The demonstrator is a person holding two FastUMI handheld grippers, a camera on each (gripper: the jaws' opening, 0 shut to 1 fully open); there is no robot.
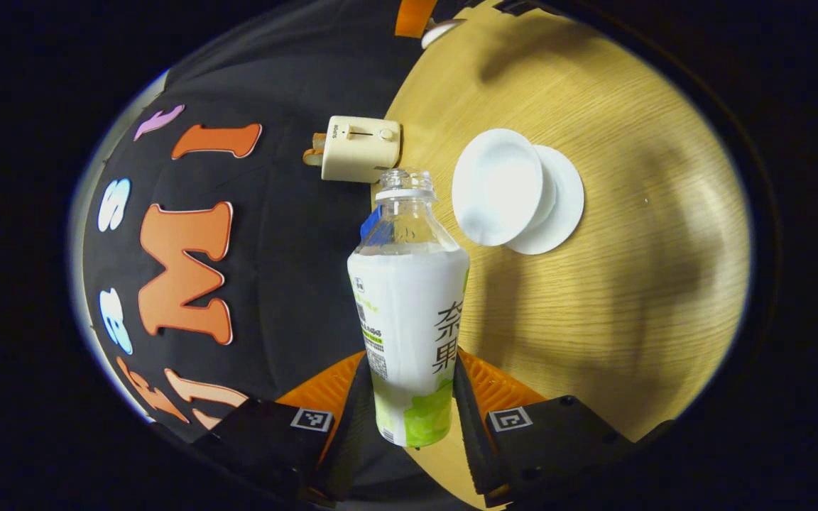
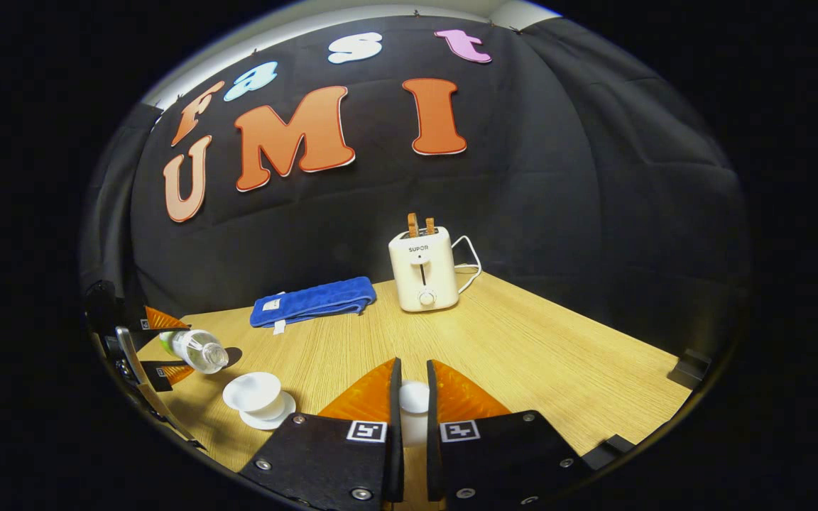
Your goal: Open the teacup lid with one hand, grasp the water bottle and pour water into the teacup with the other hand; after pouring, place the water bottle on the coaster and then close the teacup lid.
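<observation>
Pinching the water bottle point(image 1: 409, 312) at its lower body, our left gripper point(image 1: 409, 397) has a finger pressed against each side of the label, and the bottle runs straight ahead from the fingers with its open, capless mouth pointing away from us. Its base is cut off below the fingers, and we cannot make out any water level through the clear shoulder. Just past the mouth and a little to the right of it sits the teacup point(image 1: 498, 186), uncovered, on its saucer point(image 1: 558, 202); the cup's rim hides most of the saucer's near side. Beyond the mouth stands the toaster point(image 1: 359, 147), seen sideways because the camera is rolled over.

In the right gripper view, our right gripper point(image 2: 412, 408) has its fingers drawn close on a small white piece, the teacup lid point(image 2: 413, 397) as far as we can tell (just its rounded top shows between the fingers, the rest is hidden). Far to the left of these fingers we see the left gripper with the bottle tilted, mouth toward the teacup, which sits below and slightly right of it. A blue towel point(image 2: 313, 300) lies ahead and left of the fingers on the wooden table point(image 2: 558, 362), well apart, with the toaster just ahead.
</observation>
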